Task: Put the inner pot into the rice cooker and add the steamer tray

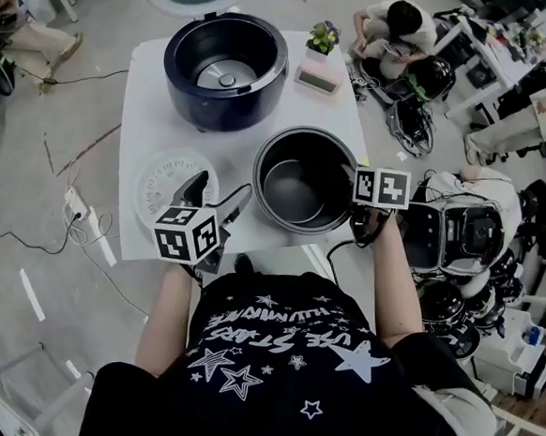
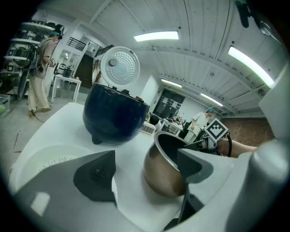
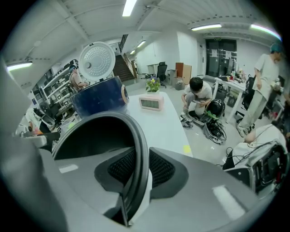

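The dark blue rice cooker (image 1: 227,70) stands at the table's far side with its lid up. The empty metal inner pot (image 1: 305,180) sits nearer, right of centre. My right gripper (image 1: 359,217) is shut on the pot's near-right rim (image 3: 138,167), one pad inside and one outside. The white steamer tray (image 1: 162,180) lies flat on the left of the table. My left gripper (image 1: 218,215) hovers open between tray and pot, nothing between its fingers (image 2: 97,174). The left gripper view shows the cooker (image 2: 114,115) and the pot (image 2: 166,170) ahead.
A small white clock (image 1: 318,78) and a potted plant (image 1: 322,38) stand at the table's (image 1: 151,109) far right. Several other rice cookers (image 1: 467,235) sit on the floor at right. People sit and stand around the room. Cables lie on the floor at left.
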The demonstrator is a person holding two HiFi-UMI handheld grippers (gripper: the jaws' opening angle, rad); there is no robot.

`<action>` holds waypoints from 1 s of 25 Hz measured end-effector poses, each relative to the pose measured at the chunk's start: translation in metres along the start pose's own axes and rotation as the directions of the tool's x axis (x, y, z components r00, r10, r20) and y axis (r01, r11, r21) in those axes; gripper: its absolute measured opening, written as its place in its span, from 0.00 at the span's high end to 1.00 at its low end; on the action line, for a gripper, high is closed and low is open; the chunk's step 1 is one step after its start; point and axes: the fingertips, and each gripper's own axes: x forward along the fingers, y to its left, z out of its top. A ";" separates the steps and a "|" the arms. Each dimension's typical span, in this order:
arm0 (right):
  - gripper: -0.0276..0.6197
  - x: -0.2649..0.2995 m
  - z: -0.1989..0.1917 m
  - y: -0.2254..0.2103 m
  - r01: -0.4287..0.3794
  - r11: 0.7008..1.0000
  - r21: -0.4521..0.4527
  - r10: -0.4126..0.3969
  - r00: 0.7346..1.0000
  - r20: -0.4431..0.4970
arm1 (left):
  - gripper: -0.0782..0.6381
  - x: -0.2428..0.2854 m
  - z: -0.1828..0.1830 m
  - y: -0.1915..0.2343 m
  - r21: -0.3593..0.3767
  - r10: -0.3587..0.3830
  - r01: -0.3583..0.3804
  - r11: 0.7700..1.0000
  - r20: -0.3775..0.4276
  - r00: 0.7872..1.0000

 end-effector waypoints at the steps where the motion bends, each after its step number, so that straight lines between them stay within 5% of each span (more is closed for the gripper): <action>1: 0.81 0.000 -0.001 0.001 0.002 1.000 -0.010 -0.002 1.000 -0.008 | 0.30 0.004 0.001 -0.001 0.003 -0.011 0.011 1.000 -0.008 1.000; 13: 0.85 -0.005 -0.002 0.003 0.007 0.998 -0.063 -0.006 1.000 0.009 | 0.30 0.027 0.008 -0.023 -0.013 -0.034 0.034 0.999 -0.051 0.998; 18: 0.85 -0.002 -0.002 -0.002 -0.023 0.995 -0.099 0.026 0.999 0.023 | 0.31 0.040 -0.014 -0.044 -0.009 0.005 -0.006 1.000 -0.127 0.992; 25: 0.84 0.008 0.006 0.008 -0.101 0.979 -0.178 0.105 0.994 0.017 | 0.40 0.046 -0.030 -0.043 -0.129 0.109 -0.134 0.983 -0.182 0.977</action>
